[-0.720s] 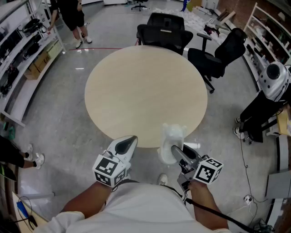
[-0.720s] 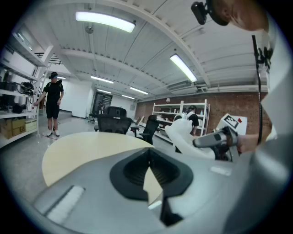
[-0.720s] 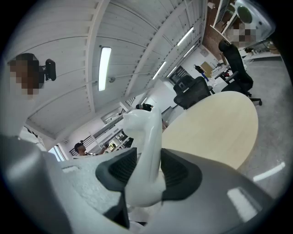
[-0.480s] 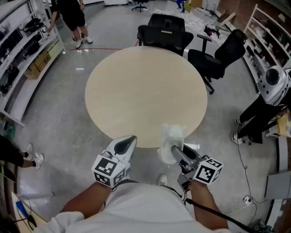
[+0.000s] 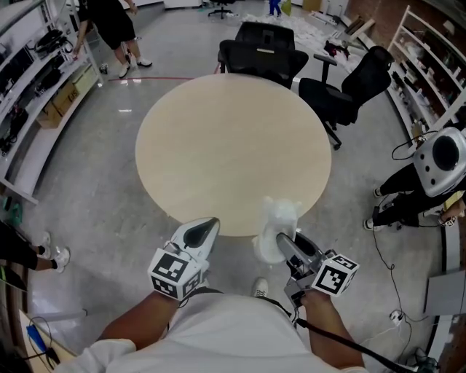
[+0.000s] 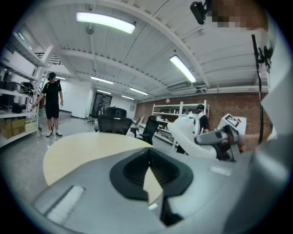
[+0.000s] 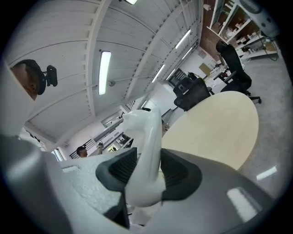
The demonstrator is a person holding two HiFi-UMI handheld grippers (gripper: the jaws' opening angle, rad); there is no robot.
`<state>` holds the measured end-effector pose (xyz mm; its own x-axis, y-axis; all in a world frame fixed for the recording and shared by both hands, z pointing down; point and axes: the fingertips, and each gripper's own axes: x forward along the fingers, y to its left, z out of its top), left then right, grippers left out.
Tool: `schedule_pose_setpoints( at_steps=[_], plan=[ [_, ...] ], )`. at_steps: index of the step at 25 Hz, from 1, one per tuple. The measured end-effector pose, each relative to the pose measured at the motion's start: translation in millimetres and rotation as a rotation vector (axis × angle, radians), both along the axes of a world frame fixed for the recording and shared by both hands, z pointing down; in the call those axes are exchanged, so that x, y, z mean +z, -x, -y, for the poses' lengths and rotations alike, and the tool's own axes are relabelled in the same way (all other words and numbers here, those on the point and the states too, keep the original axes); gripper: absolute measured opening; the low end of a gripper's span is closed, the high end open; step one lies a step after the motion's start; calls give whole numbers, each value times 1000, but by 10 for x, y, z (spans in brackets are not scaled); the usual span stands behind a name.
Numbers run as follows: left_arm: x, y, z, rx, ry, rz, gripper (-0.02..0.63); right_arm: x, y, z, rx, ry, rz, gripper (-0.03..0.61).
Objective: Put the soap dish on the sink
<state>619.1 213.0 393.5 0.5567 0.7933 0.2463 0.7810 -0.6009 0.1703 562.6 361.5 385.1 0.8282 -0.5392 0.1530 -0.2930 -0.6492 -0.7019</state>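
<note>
The white soap dish stands on edge between the jaws of my right gripper, just past the near rim of the round beige table. In the right gripper view both black pads press on the white soap dish, so that gripper is shut on it. My left gripper hovers at the table's near edge, to the left of the dish. Its pads meet at the tip in the left gripper view, with nothing between them. That view also shows the dish off to the right.
Two black office chairs stand behind the table. Shelving lines the left wall, where a person stands. A white-headed machine and floor cables are at the right.
Both grippers and the dish have stayed put. The white-headed machine at the right has shifted a little to the right and lower.
</note>
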Motion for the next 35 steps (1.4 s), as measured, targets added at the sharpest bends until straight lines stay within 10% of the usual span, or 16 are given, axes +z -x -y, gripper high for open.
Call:
schedule_pose_setpoints(
  at_steps=[20,35],
  plan=[
    [57,6,730,-40,-29,1,8,130,-99,870,-70,-10,7,161],
    [-106,189,1920,-540,-29,-36,8,70,-477,1758,-540,24,3,160]
  ],
)
